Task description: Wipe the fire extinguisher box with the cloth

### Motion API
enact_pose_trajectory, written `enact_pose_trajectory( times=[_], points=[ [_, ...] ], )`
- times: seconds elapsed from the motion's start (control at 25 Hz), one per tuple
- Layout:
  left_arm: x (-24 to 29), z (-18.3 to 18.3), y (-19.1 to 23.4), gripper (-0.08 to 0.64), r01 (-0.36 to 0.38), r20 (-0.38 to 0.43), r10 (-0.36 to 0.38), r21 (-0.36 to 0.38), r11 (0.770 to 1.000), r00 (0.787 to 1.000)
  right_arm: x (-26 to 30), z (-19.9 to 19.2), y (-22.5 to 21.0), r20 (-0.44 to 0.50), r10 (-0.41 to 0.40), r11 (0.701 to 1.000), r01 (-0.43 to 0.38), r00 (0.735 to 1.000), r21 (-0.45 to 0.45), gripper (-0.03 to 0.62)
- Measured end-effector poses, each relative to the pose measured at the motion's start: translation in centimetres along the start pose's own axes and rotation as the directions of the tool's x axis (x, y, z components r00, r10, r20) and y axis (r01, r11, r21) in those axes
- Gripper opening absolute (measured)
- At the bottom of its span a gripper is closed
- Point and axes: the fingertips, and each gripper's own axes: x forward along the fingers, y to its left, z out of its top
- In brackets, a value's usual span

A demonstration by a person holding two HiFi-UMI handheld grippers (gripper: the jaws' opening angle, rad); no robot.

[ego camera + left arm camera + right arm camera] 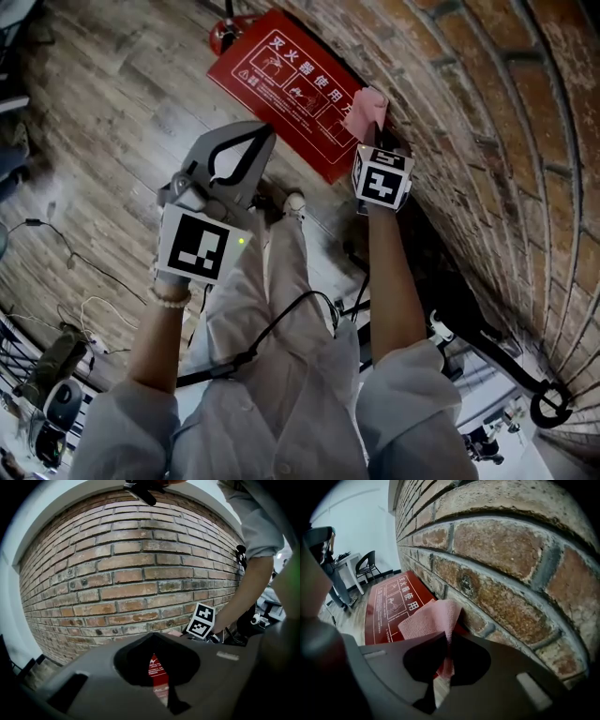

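The red fire extinguisher box (291, 89) with white printing lies on the floor against the brick wall. A pink cloth (366, 111) rests on the box's edge nearest the wall, and my right gripper (371, 141) is shut on it. In the right gripper view the cloth (433, 620) fans out from the right gripper (447, 641) over the red box (389, 604). My left gripper (246, 141) hovers to the left of the box, shut and holding nothing. Through the gap in the left gripper (153, 639) a strip of the red box (157, 667) shows.
The brick wall (487, 122) runs along the right. A wooden floor (103, 122) spreads left, with cables (66, 281) and gear at the lower left. A red object (223, 36) stands behind the box. A chair (369, 564), a table and a standing person show far off.
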Motion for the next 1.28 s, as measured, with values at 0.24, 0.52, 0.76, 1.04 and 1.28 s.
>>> enact_pose_trajectory(
  times=[0.24, 0.52, 0.76, 1.04, 1.28],
  points=[
    [0.0, 0.1, -0.2, -0.005, -0.006, 0.002, 0.006, -0.005, 1.0, 1.0, -0.7, -1.2, -1.0, -0.003, -0.019, 1.0, 0.019, 1.0, -0.001, 0.021],
    [0.0, -0.2, -0.4, -0.005, -0.008, -0.005, 0.008, -0.013, 1.0, 1.0, -1.2, -2.1, -1.6, -0.017, -0.028, 1.0, 0.028, 0.999, 0.002, 0.021],
    [0.1, -0.2, -0.8, -0.005, 0.002, -0.005, -0.002, -0.014, 1.0, 1.0, -1.5, -2.6, -1.8, -0.018, -0.036, 0.999, 0.036, 0.999, 0.013, 0.021],
    [0.1, -0.3, -0.8, -0.005, 0.003, -0.005, -0.003, -0.016, 1.0, 1.0, -1.5, -2.4, -1.9, -0.004, -0.042, 0.999, 0.042, 0.999, 0.024, 0.021],
    [-0.3, -0.1, -0.4, -0.005, -0.001, 0.004, 0.001, -0.022, 1.0, 1.0, -3.3, -0.7, -1.6, 0.063, -0.027, 0.997, 0.023, 0.998, 0.069, 0.021]
  ],
)
